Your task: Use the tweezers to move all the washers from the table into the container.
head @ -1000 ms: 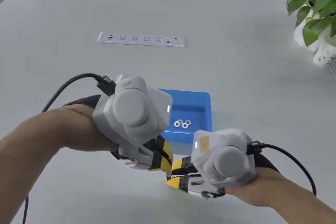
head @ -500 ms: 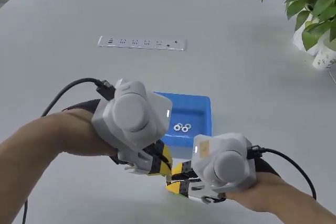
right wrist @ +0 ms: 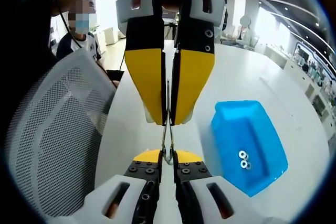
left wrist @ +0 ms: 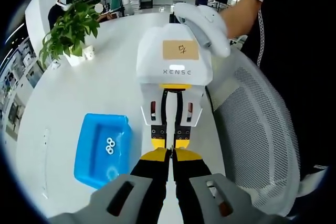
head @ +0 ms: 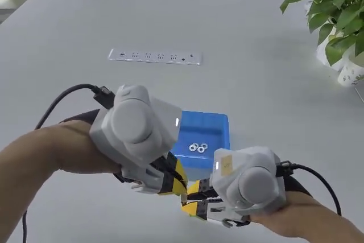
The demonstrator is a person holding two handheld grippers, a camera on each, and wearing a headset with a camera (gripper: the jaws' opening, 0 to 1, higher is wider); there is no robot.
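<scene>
Head view: whole picture shifts with headset, not things. Left gripper (head: pixel 175 177) and right gripper (head: pixel 193 200) stay tip to tip near white tabletop's (head: pixel 256 55) near edge, just beside blue rectangular plastic container (head: pixel 216 126). Right gripper view: thin steel tweezers (right wrist: pixel 167 135) spans both, each jaw pair pinched tight on it. Three small metal washers (head: pixel 197 148) stay inside container. Likely tweezers handover; no washer in transit.

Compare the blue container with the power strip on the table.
The container is blue; the power strip is white. The container is a squarish open tray with raised walls, the power strip a long, flat bar. The container holds washers; the power strip has nothing on it. Both lie flat on the table.
</scene>
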